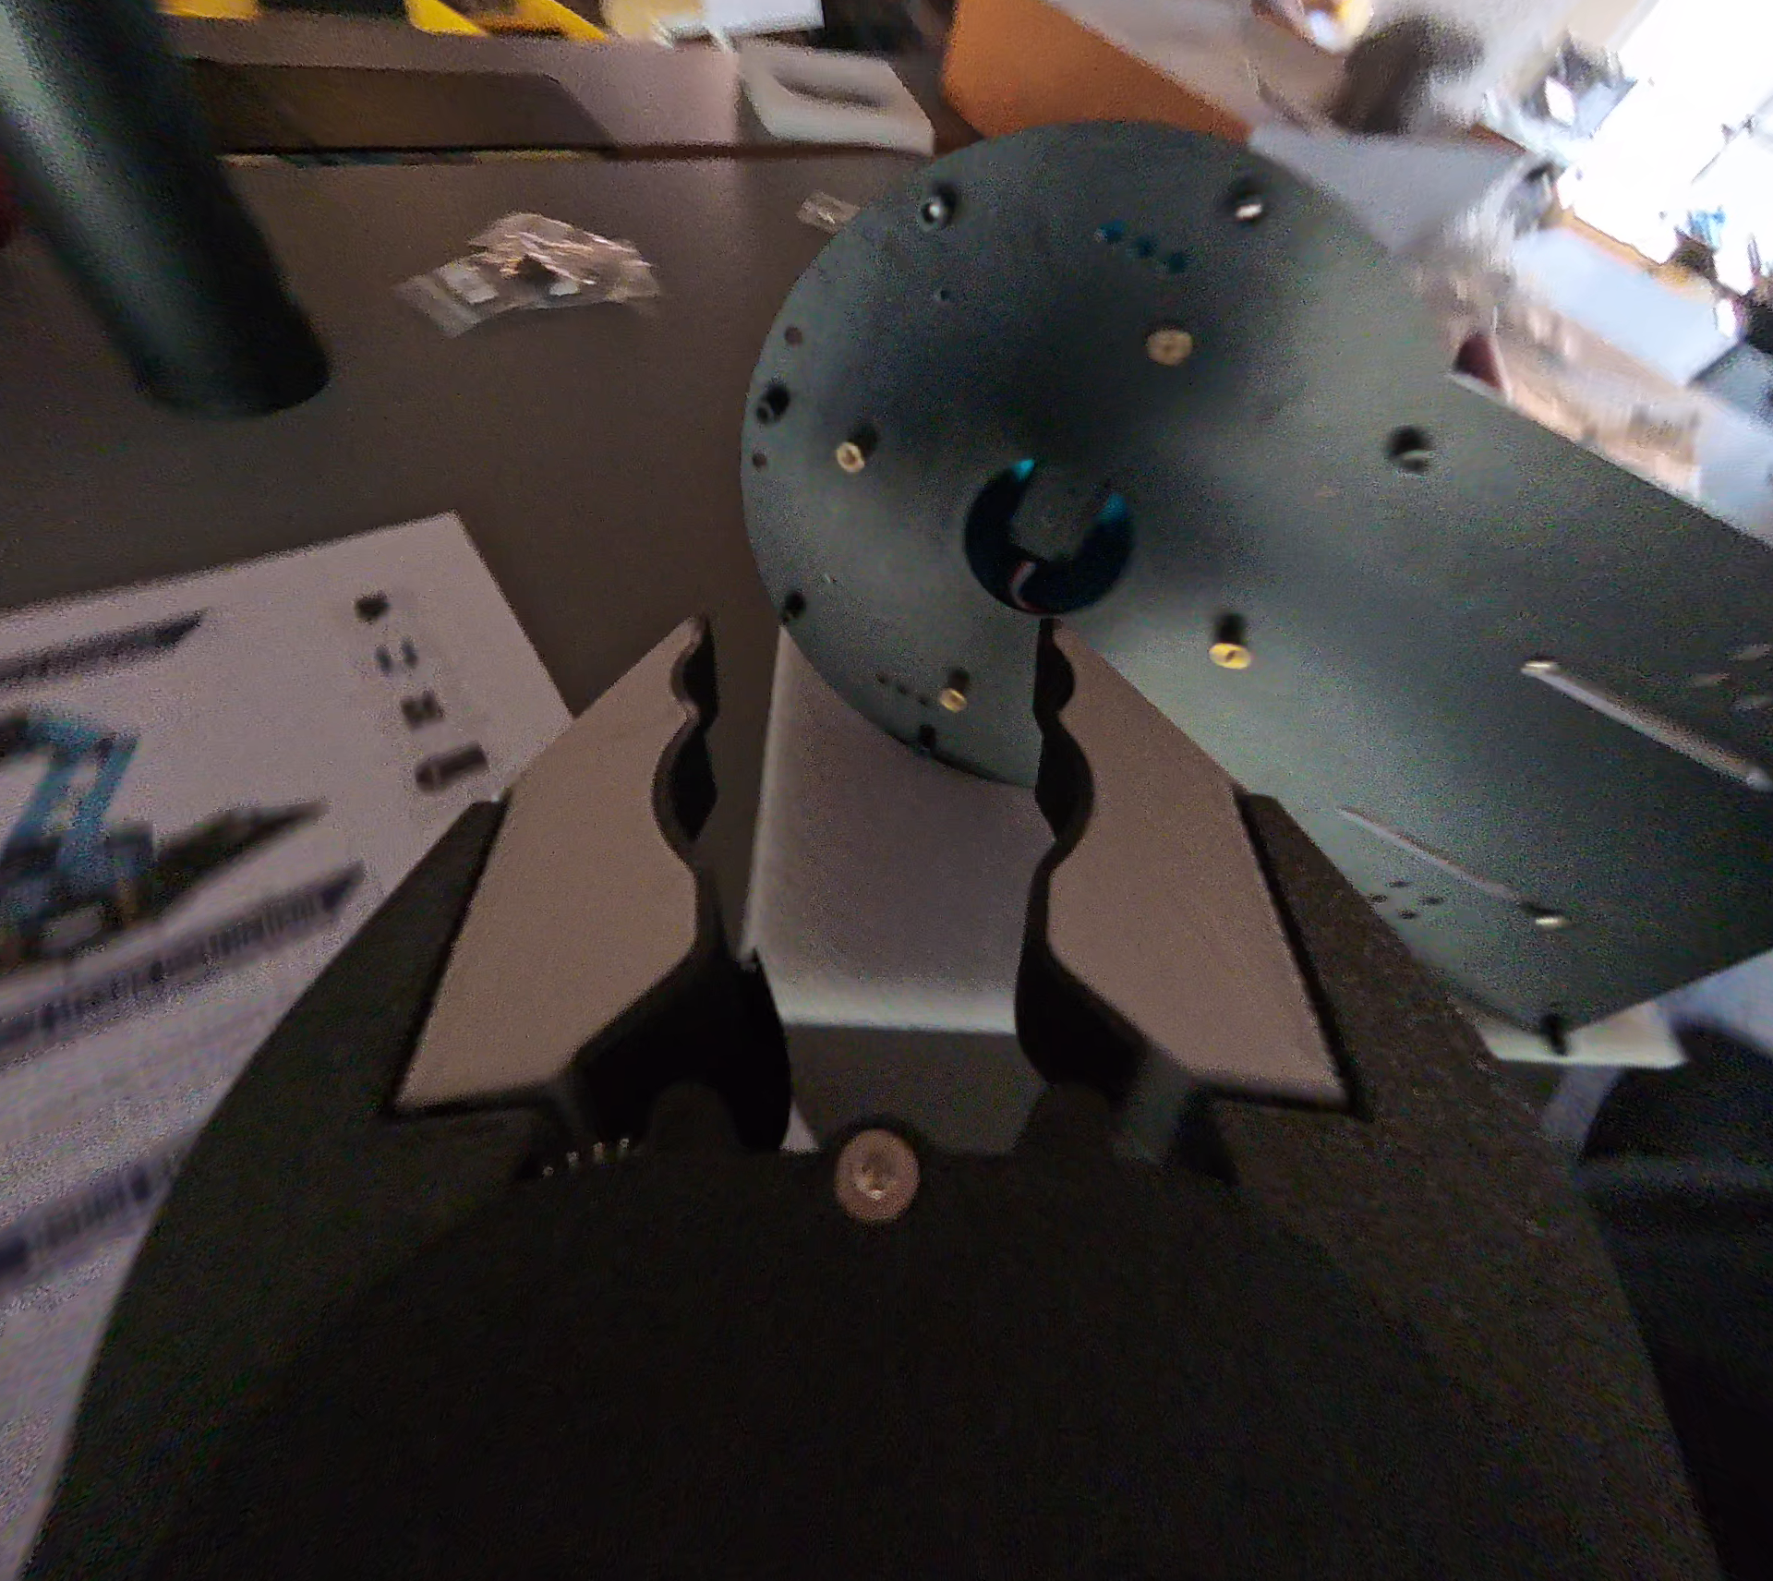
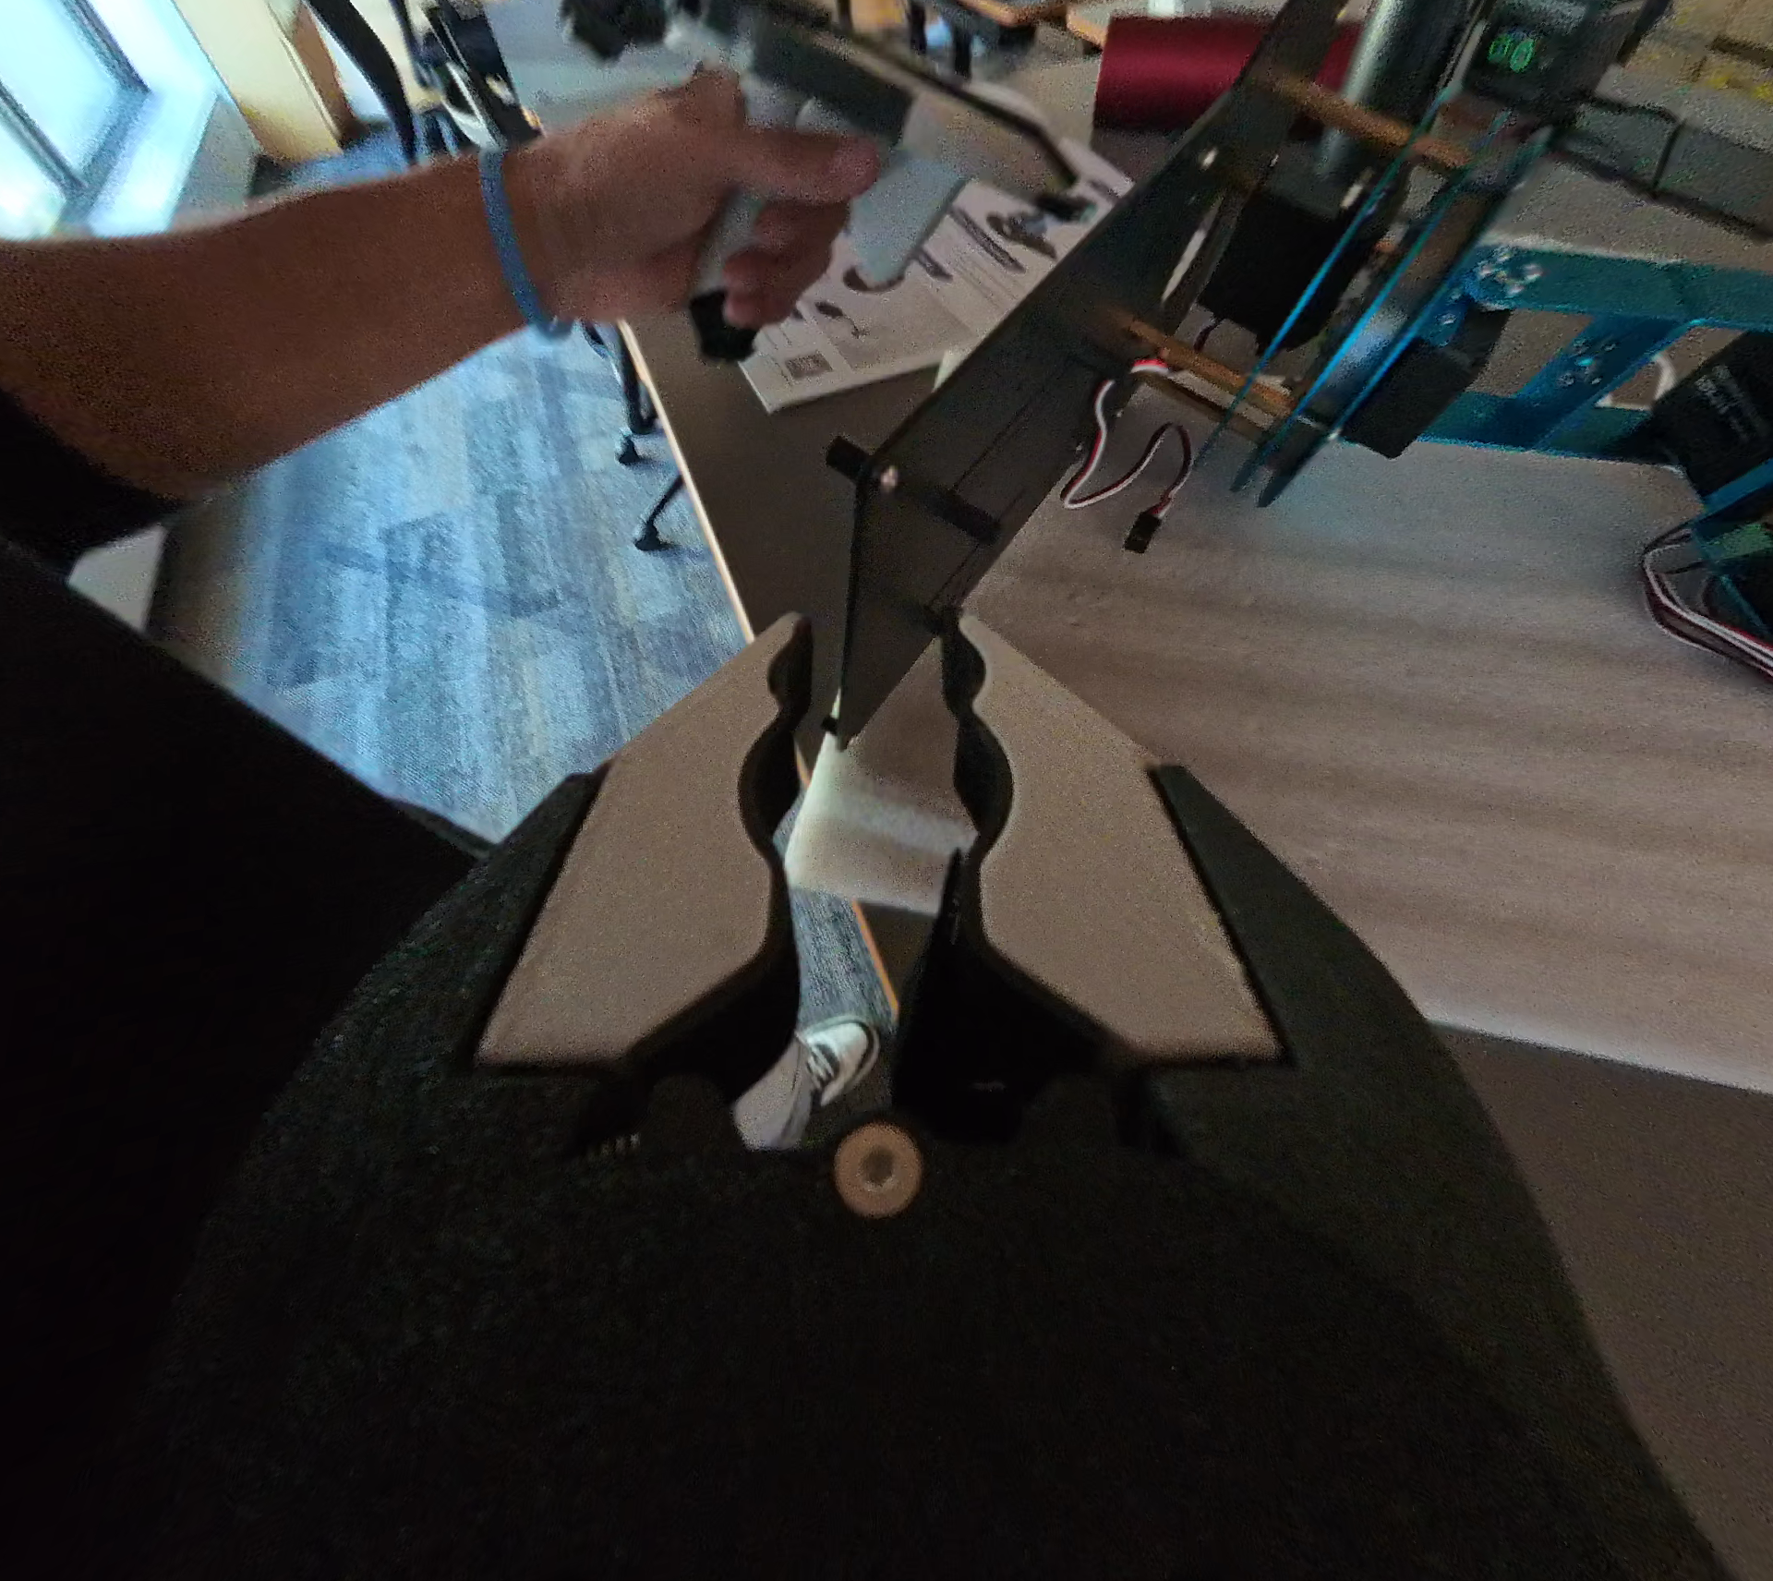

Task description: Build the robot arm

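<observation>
Dark anodised metal makes up the thing nearest us: a black base plate (image 1: 1199, 480), round at one end and long at the other, drilled with many holes and set with brass standoffs. It is lifted off the grey surface (image 2: 1343, 719) and tilted. In the right wrist view we see it edge-on, its lower corner running down between the fingers of the right hand-held gripper (image 2: 878, 652); the jaws stand narrowly apart about that corner, and we cannot tell whether they pinch it. Behind the plate hang a servo lead (image 2: 1142, 470) and a blue metal frame (image 2: 1535, 326).

The left hand-held gripper (image 1: 878, 643) is spread, with nothing between its fingers; the round end of the plate sits just beyond its tips, over a white block (image 1: 883, 863).

We judge the plate stiff, fairly light, smooth and thin, so it may pivot in a corner grip; the bare straight edge, clear of standoffs and wires, looks the safest hold.

A printed sheet (image 1: 240, 767) lies left, small bags of parts (image 1: 532, 268) farther off.
</observation>
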Demonstrator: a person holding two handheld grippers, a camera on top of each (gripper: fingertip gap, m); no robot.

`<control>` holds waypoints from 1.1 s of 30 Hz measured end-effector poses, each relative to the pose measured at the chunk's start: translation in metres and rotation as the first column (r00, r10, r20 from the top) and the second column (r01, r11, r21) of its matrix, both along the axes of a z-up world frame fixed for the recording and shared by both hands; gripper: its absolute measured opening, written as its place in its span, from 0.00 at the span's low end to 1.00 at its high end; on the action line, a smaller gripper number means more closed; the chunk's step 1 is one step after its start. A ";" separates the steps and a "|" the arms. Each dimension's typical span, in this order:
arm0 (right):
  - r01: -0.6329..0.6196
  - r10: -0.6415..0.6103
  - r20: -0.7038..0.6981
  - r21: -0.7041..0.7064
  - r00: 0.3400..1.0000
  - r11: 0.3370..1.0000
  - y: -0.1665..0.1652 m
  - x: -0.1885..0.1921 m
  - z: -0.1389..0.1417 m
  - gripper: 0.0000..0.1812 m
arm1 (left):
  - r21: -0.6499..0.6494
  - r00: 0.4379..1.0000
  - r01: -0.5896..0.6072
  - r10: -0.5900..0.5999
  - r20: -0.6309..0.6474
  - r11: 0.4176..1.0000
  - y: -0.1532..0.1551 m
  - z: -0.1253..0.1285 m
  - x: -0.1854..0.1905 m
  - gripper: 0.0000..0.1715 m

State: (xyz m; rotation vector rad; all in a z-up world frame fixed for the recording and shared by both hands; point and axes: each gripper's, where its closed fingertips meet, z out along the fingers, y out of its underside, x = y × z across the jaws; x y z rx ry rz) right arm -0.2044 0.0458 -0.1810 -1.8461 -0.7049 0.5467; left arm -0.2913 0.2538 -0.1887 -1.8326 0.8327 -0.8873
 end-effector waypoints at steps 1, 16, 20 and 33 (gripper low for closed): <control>-0.007 0.008 -0.034 0.013 0.999 1.000 -0.008 0.009 0.006 0.16 | -0.001 0.998 -0.049 0.049 0.032 0.999 -0.016 0.004 -0.007 0.38; -0.067 0.063 -0.174 -0.020 0.983 0.998 -0.005 0.089 -0.002 0.27 | 0.096 0.951 -0.281 0.290 -0.110 0.955 -0.193 -0.006 -0.016 0.31; -0.072 0.069 -0.123 -0.025 0.990 0.997 -0.004 0.078 -0.010 0.29 | 0.102 0.862 -0.422 0.434 -0.262 0.901 -0.184 -0.020 -0.041 0.30; 0.138 -0.150 -0.086 -0.130 0.985 0.982 -0.028 0.072 -0.029 0.31 | -0.055 0.878 -0.368 0.327 -0.350 0.928 -0.139 -0.049 -0.028 0.29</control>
